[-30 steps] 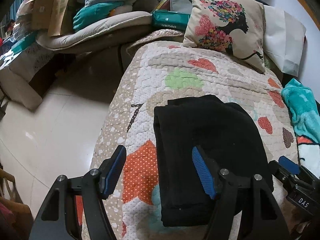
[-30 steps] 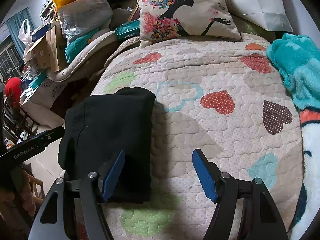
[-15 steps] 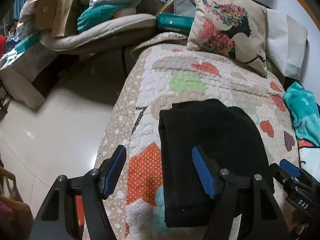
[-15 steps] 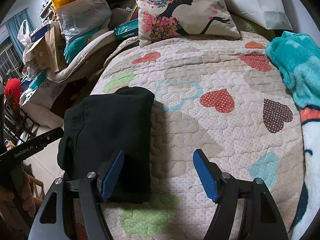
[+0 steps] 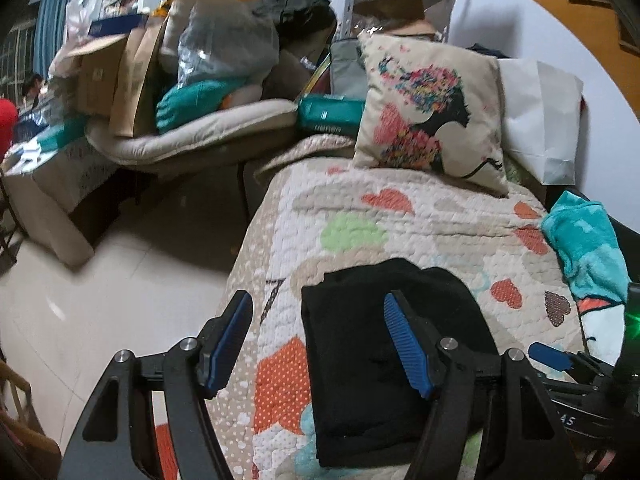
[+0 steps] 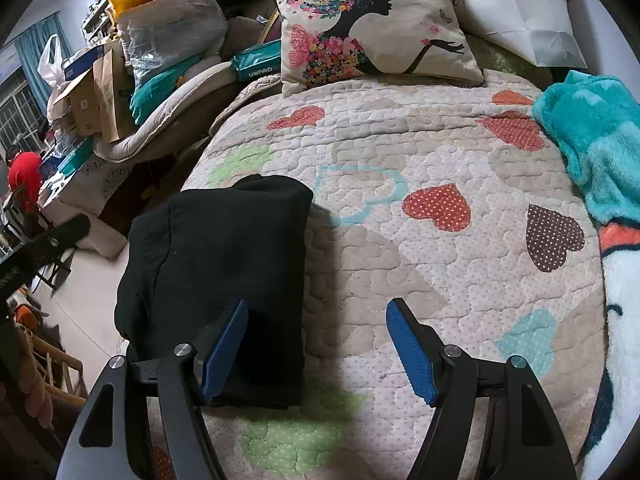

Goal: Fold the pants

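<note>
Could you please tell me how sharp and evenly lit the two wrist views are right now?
Left wrist view: background clutter smeared by motion blur, the pillow soft, a green glare at the right edge. Right wrist view: crisp; a dark shadow lies on the quilt beside the pants. Both bend straight lines, with black fisheye corners.

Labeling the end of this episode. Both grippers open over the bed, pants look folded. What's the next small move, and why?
Probably just back both grippers off and stop. The black pants already lie as a compact folded rectangle on the heart-print quilt, and the left gripper and right gripper are both open with nothing between their pads. No loose leg or flap shows that would call for another fold.
</note>
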{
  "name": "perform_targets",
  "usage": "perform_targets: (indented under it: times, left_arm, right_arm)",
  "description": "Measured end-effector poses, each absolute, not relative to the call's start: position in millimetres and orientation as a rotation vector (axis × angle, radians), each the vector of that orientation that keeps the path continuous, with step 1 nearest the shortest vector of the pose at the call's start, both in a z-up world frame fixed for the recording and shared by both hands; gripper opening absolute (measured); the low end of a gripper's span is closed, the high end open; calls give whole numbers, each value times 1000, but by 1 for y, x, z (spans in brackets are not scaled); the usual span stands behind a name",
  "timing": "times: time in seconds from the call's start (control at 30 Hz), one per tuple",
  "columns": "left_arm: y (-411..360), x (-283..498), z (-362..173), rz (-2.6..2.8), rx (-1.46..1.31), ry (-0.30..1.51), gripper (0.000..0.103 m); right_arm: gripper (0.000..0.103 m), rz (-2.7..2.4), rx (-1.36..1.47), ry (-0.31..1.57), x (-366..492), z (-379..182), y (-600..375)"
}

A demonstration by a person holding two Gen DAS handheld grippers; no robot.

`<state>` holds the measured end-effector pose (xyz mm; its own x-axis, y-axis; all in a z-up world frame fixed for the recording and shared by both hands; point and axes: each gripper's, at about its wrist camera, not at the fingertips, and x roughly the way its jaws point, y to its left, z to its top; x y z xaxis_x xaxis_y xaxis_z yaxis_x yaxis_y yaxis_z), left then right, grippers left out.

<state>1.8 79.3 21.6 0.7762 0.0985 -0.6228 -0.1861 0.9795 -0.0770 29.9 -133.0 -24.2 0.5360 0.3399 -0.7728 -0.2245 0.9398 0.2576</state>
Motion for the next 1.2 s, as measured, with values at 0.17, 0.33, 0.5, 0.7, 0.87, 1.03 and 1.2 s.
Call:
perform_targets:
  times: [0.17, 0.33, 0.5, 0.7, 0.87, 1.03, 1.2]
  left_arm:
    - [74, -1, 26, 136, -124, 647, 68]
    - [75, -1, 26, 132, -134, 656, 68]
    - [75, 0, 24, 126, -148, 672, 68]
    - [74, 0, 23, 125, -146, 680, 68]
    - [77, 4, 17, 116, -159, 712, 68]
    - [114, 16, -6, 143, -312, 833, 68]
    - [151, 25, -44, 115, -533, 974, 68]
  right_arm:
    - [77, 337, 132, 947, 30, -25, -133]
    - [77, 338, 132, 947, 30, -26, -133]
    - [77, 338, 132, 947, 30, -26, -133]
    - [78, 339, 132, 947, 31, -26, -133]
    - [78, 341, 131, 948, 32, -26, -134]
    - [79, 337, 135, 951, 31, -28, -134]
    - [79, 367, 193, 983, 41, -24, -134]
